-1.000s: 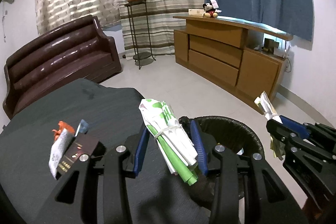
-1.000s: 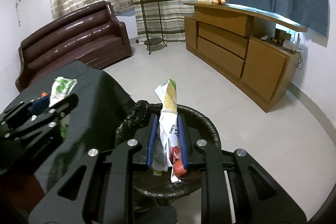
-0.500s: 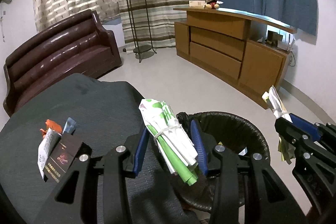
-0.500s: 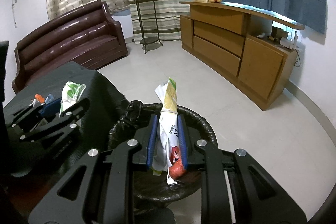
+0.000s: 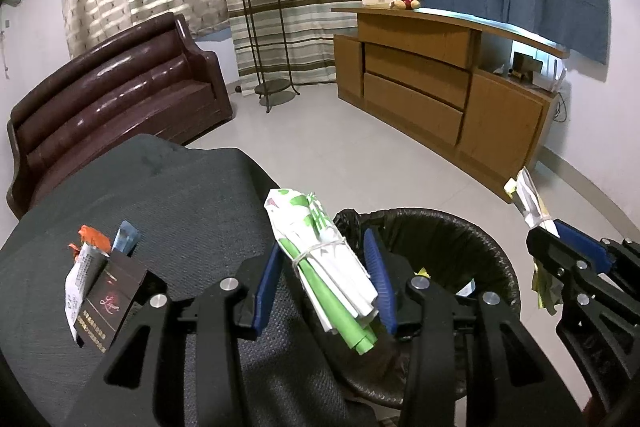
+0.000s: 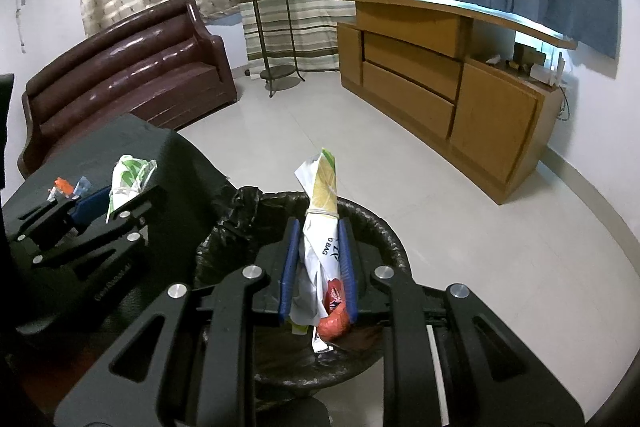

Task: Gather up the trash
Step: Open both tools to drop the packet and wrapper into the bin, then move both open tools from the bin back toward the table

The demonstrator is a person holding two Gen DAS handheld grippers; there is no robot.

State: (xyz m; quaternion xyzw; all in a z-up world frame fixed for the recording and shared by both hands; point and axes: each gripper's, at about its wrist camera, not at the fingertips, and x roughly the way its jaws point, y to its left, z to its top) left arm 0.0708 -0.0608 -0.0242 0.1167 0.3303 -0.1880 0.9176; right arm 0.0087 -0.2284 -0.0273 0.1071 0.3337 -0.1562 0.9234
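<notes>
My left gripper [image 5: 323, 265] is shut on a green-and-white wrapper bundle [image 5: 310, 227] tied with a band. It hovers over the edge of the dark-clothed table [image 5: 168, 195], next to the black-lined trash bin [image 5: 460, 223]. My right gripper [image 6: 319, 229] is shut on a white-and-yellow wrapper bundle [image 6: 322, 195] with a red end, right above the bin [image 6: 386, 231]. Each gripper shows in the other's view: the right gripper [image 5: 560, 241] and the left gripper [image 6: 108, 205]. A dark box [image 5: 108, 307], a receipt [image 5: 77, 279], an orange scrap [image 5: 94, 235] and a blue scrap [image 5: 126, 235] lie on the table.
A brown leather sofa [image 5: 112, 99] stands behind the table. A metal plant stand [image 5: 268, 39] is at the curtains and a long wooden cabinet [image 5: 432, 79] lines the right wall. Pale tiled floor [image 5: 340, 147] lies between them and the bin.
Both grippers keep their bundles. The left gripper has drifted slightly toward the bin, so more of the bin's rim shows in its view.
</notes>
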